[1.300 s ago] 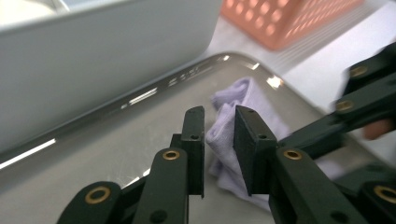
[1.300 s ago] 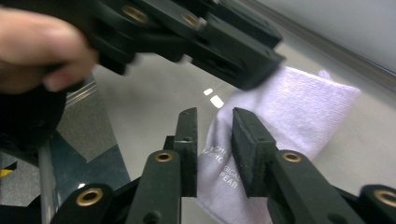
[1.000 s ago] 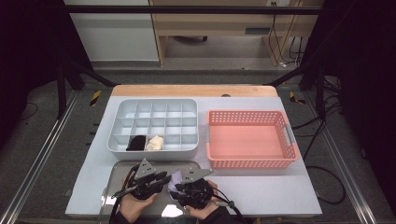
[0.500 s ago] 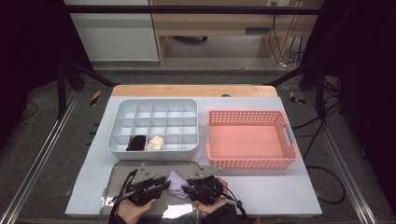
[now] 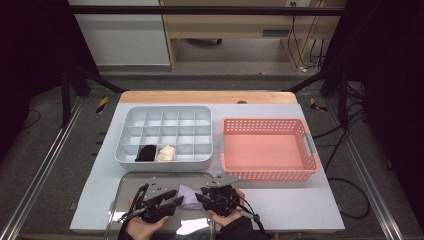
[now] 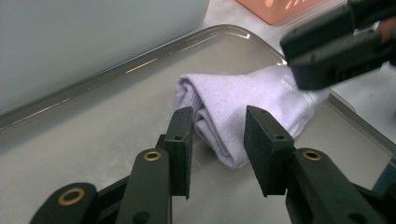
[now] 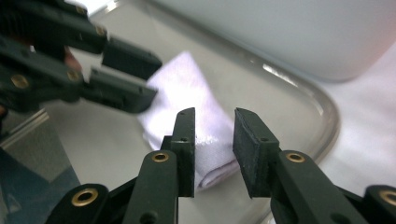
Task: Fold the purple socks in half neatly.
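A folded lavender sock (image 5: pixel 188 195) lies on a metal tray (image 5: pixel 150 179) at the table's near edge. My left gripper (image 5: pixel 176 201) points at its left end, my right gripper (image 5: pixel 199 196) at its right end. In the left gripper view the sock (image 6: pixel 243 100) sits just past the left gripper (image 6: pixel 215 114). Those jaws have just been opening, and the pads stand clear of the cloth. In the right gripper view the right gripper (image 7: pixel 212 114) stands open over the sock (image 7: pixel 187 93), whose near end lies between the fingers without being pinched.
Behind the tray stands a grey compartment box (image 5: pixel 165 116), with a black item (image 5: pixel 146 153) and a cream item (image 5: pixel 166 153) in its front row. To its right is a pink basket (image 5: pixel 270 125). The table's near edge is just below the hands.
The two grippers have drawn slightly apart and the lavender sock now shows between them on the tray. The left jaws stand wider than before.
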A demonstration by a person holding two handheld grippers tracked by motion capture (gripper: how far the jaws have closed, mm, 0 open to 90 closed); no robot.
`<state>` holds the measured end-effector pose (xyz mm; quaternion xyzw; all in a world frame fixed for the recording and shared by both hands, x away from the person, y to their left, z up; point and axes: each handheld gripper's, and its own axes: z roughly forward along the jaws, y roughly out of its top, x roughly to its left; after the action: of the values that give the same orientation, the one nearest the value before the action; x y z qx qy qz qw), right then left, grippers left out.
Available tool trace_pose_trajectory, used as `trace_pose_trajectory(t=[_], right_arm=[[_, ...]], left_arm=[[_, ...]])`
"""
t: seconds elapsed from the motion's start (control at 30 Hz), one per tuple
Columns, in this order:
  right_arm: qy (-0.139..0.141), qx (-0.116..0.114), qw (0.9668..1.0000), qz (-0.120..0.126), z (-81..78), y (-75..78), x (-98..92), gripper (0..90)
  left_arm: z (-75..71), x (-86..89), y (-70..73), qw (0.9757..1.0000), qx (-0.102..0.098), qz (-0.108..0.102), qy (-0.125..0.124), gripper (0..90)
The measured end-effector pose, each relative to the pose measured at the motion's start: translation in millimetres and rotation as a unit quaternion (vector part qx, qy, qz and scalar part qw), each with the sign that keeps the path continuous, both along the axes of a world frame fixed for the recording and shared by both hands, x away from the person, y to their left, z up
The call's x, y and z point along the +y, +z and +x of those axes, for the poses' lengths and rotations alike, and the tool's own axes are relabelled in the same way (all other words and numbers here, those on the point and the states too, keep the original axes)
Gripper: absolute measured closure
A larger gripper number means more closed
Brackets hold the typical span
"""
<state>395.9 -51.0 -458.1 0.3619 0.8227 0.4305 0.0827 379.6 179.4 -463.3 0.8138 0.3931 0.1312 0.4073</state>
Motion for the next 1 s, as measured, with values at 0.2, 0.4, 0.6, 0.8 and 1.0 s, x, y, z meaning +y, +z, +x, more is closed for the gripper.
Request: trace_pose_trajectory(t=[0.2, 0.4, 0.6, 0.8, 1.0], right_arm=[[0.006, 0.001, 0.9999, -0.011, -2.7, -6.6, 1.0, 69.3], [0.007, 0.002, 1.0, -0.006, -4.0, -6.9, 0.6, 68.0], [0.007, 0.013, 0.9999, 0.001, -5.0, -4.5, -7.9, 78.9], [0.011, 0.019, 0.9997, -0.005, -5.4, -9.7, -5.6, 80.5], [0.012, 0.023, 0.9996, -0.009, -6.3, -10.8, -5.9, 81.0]], left_arm=[[6.3, 1.2, 7.0, 0.9996, -0.003, -0.026, 0.007, 56.5], [20.9, -6.2, 7.4, 0.9999, -0.006, -0.01, 0.004, 49.5], [21.7, -5.6, -1.3, 0.9997, 0.021, -0.006, -0.008, 42.9], [19.0, -4.1, -4.8, 0.9992, 0.034, -0.013, -0.015, 38.3], [12.6, -4.3, -7.7, 0.9982, 0.048, -0.021, -0.031, 36.3]])
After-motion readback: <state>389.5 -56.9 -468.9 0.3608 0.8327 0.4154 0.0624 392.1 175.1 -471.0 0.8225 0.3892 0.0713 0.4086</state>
